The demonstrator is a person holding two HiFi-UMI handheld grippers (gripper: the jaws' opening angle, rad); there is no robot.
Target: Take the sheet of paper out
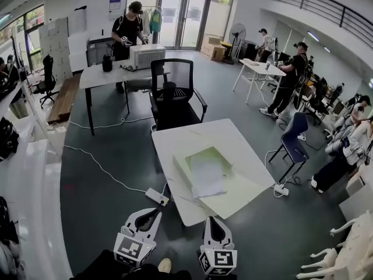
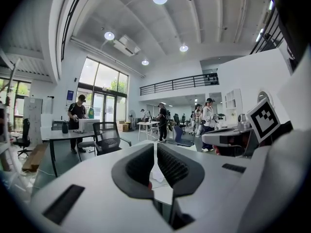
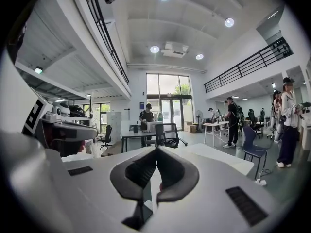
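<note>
A white sheet of paper (image 1: 207, 178) lies on a pale green folder (image 1: 205, 156) spread open on the white table (image 1: 175, 137), in the head view just right of centre. Both grippers hang short of the table's near edge, pointing toward it. My left gripper (image 1: 157, 211) is off the table's near left corner, above the floor, and its jaws meet at the tips (image 2: 154, 144) with nothing between them. My right gripper (image 1: 213, 219) is below the near edge, roughly in line with the paper; its jaws (image 3: 156, 149) are also shut and hold nothing.
A black office chair (image 1: 172, 95) stands at the table's far side. A white power strip (image 1: 157, 196) with its cable lies on the floor by the left gripper. A blue chair (image 1: 294, 142) is to the right. Other tables (image 1: 108, 74) and several people stand farther back.
</note>
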